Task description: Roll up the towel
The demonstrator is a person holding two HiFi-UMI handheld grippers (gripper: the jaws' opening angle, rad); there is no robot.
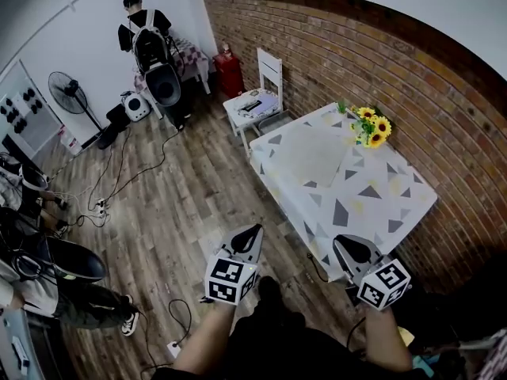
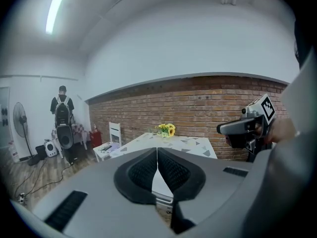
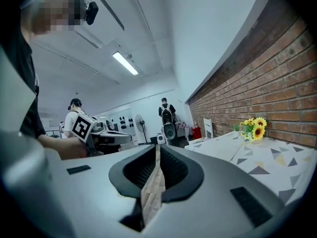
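A pale grey towel [image 1: 310, 155] lies spread flat on the table [image 1: 396, 192], which has a white cloth with grey and yellow triangles. A vase of sunflowers [image 1: 372, 127] stands at the table's far right, by the brick wall. Both grippers hang short of the table's near end, above the wooden floor. My left gripper [image 1: 255, 229] [image 2: 157, 150] is shut with nothing in it. My right gripper [image 1: 342, 242] [image 3: 157, 148] is also shut and holds nothing; only floor shows through the slit below its tips. Each gripper shows in the other's view: the right gripper [image 2: 247, 128] and the left gripper [image 3: 99, 133].
A white chair [image 1: 257, 101] with things on its seat stands at the table's far end. A person with a backpack [image 1: 146, 30] stands at the back by a speaker. A fan [image 1: 70, 93], floor cables [image 1: 119, 180] and another person's legs [image 1: 63, 267] are at the left.
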